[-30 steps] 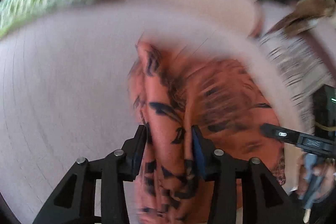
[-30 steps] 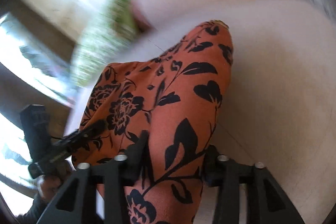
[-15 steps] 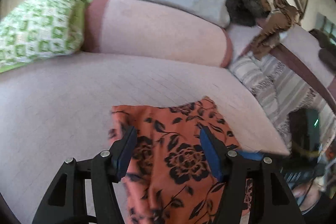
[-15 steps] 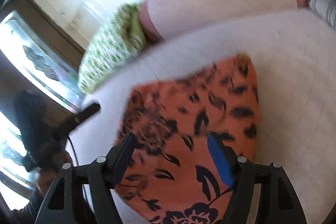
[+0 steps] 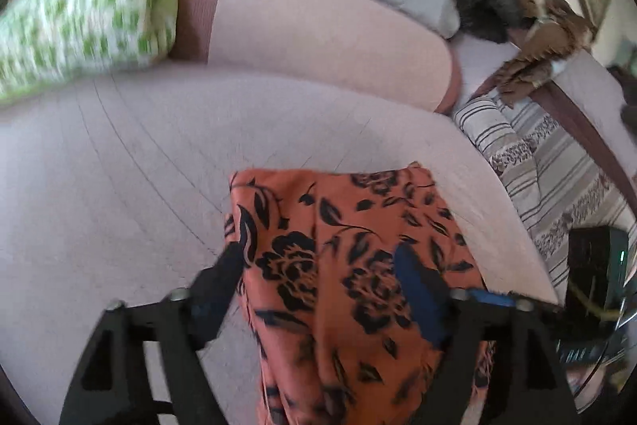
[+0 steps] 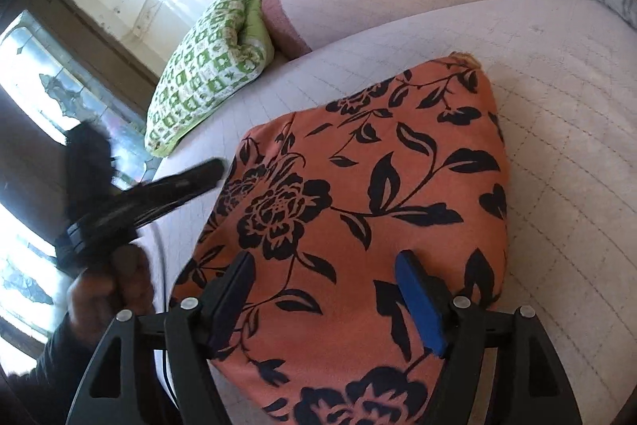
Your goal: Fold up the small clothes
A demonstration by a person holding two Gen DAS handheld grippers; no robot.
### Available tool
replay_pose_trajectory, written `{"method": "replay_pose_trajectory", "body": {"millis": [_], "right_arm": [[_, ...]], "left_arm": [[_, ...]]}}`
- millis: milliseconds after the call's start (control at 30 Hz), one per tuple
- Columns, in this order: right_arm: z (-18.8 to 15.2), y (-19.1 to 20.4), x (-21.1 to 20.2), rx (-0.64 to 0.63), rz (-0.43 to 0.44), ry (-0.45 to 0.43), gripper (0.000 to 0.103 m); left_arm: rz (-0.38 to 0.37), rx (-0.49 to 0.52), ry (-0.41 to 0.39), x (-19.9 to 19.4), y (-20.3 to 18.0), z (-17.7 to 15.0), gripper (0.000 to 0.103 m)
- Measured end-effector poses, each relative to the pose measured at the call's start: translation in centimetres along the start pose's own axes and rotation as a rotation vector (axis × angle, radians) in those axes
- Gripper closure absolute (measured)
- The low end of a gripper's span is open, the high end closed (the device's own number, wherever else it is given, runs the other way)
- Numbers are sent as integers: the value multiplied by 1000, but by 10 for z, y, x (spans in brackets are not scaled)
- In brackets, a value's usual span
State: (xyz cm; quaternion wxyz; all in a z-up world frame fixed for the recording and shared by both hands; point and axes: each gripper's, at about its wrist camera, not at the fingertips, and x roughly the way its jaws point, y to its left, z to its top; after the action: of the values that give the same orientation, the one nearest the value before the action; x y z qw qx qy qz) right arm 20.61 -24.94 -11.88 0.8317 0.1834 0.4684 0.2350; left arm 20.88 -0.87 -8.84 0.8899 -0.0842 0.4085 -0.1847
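The orange floral garment (image 6: 358,210) lies flat on the bed (image 6: 557,114), beneath both grippers' spread fingers (image 6: 418,289); the left gripper's (image 5: 318,265), having just widened, apparently clear it.

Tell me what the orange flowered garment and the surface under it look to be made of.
Orange flowered garment: thin woven cloth, matte, likely a light cotton or viscose; it lies in soft folds and its black flowers look printed. Bed cover: pale quilted fabric, matte; stitched lines cross it in a grid. Exact fibres cannot be told.

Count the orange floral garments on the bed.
1: the orange floral garment lies folded on the pale quilt, below both open grippers. Others could be out of frame.
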Motion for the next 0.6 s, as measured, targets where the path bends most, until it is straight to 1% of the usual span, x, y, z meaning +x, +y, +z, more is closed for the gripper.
{"method": "replay_pose_trajectory", "body": {"millis": [67, 100, 133, 167, 200, 233, 267, 300, 333, 367, 467, 500, 567, 600], "right_arm": [[-3, 8, -15, 7, -4, -42, 23], [-4, 11, -17, 8, -10, -55, 13], [-9, 11, -18, 21, -30, -63, 5], [-15, 7, -13, 49, -54, -43, 5], [-20, 5, -5, 45, -71, -4, 4], [-24, 8, -1, -17, -118, 23, 5], [-26, 17, -9, -60, -176, 11, 5], [-27, 23, -18, -58, -177, -5, 5], [-29, 31, -35, -48, -140, -48, 5], [-30, 38, -50, -57, -127, -88, 5], [-45, 57, -91, -101, -235, -196, 5], [-52, 58, -100, -102, -246, -203, 4], [-70, 62, -105, -112, -289, -152, 4], [-80, 64, -105, -130, -329, -112, 4]], "left_arm": [[50, 34, -33, -17, -10, -6, 16], [92, 54, -37, -25, -19, -12, 15], [115, 62, -34, -27, -23, -15, 15], [143, 68, -25, -34, -26, -20, 15], [176, 70, -5, -39, -31, -27, 15], [189, 69, 7, -44, -32, -32, 15], [197, 65, 11, -51, -34, -38, 15], [207, 56, -5, -62, -37, -45, 15], [215, 52, -13, -65, -39, -49, 15], [230, 48, -20, -75, -40, -54, 14], [266, 48, -51, -95, -50, -69, 12], [283, 50, -62, -100, -53, -74, 10], [305, 60, -69, -109, -58, -82, 9], [318, 66, -72, -113, -61, -87, 9]]}}
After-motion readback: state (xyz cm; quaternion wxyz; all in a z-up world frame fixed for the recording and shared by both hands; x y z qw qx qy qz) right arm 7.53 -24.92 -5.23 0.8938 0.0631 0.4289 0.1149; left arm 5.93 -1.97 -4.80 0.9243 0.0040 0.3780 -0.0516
